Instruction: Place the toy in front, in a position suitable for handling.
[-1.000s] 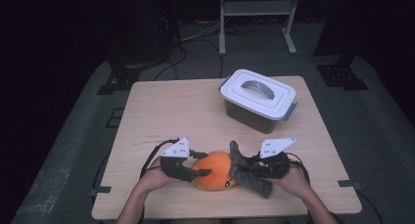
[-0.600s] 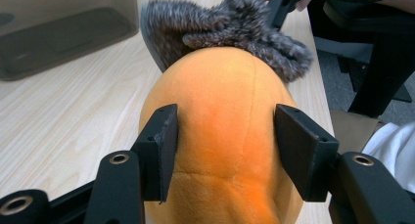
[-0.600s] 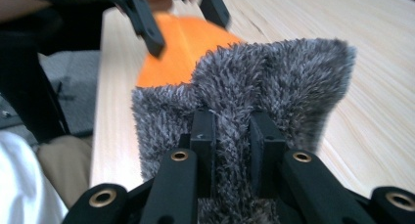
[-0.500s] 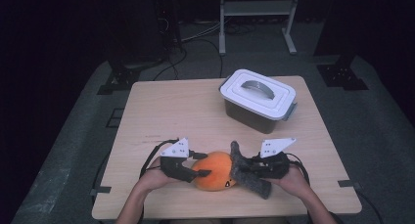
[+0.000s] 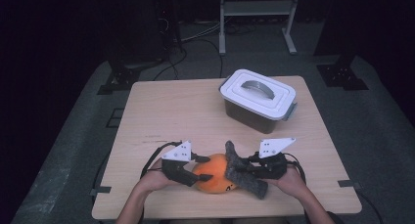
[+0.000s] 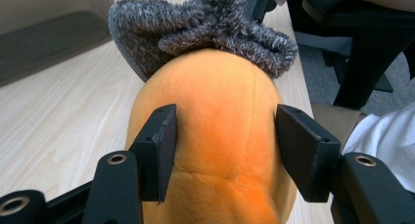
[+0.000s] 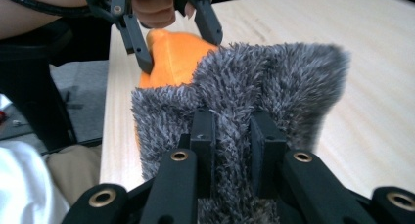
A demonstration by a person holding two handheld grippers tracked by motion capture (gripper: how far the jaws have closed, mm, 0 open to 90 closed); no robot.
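Basically, handling notes:

Toy: orange plush ball (image 5: 214, 174) at the near edge of the worktop (image 5: 186, 116), between both hands, resting on the wood.
Cover: grey fuzzy sock (image 5: 243, 175) bunched against the toy's right side, its mouth up against the orange fabric; in the left gripper view its rim (image 6: 210, 28) sits over the far end of the toy.
Left claw: left claw (image 5: 199, 169) straddles the toy, jaws fairly wide, one on each flank; in its own view the left jaw looks pressed against the fabric, the right jaw close or just touching. Call it a loose grip on the toy.
Right claw: right claw (image 7: 232, 131) jaws narrow, pinched on a fold of the sock.
Feel, toy: likely light, soft, squashy; the seam shows, the skin gives. Will deform and roll if squeezed at one end.
Feel, sock: limp, stretchy, fuzzy, not slippery; no stiffness of its own.
Where to grip: toy across its widest part, jaws on opposite flanks; sock by the rim edge, not mid-body.
Risk: sock rim folding under instead of opening; toy sliding off the near edge.
Also present: lidded plastic box (image 5: 258, 99) at far right, well apart.
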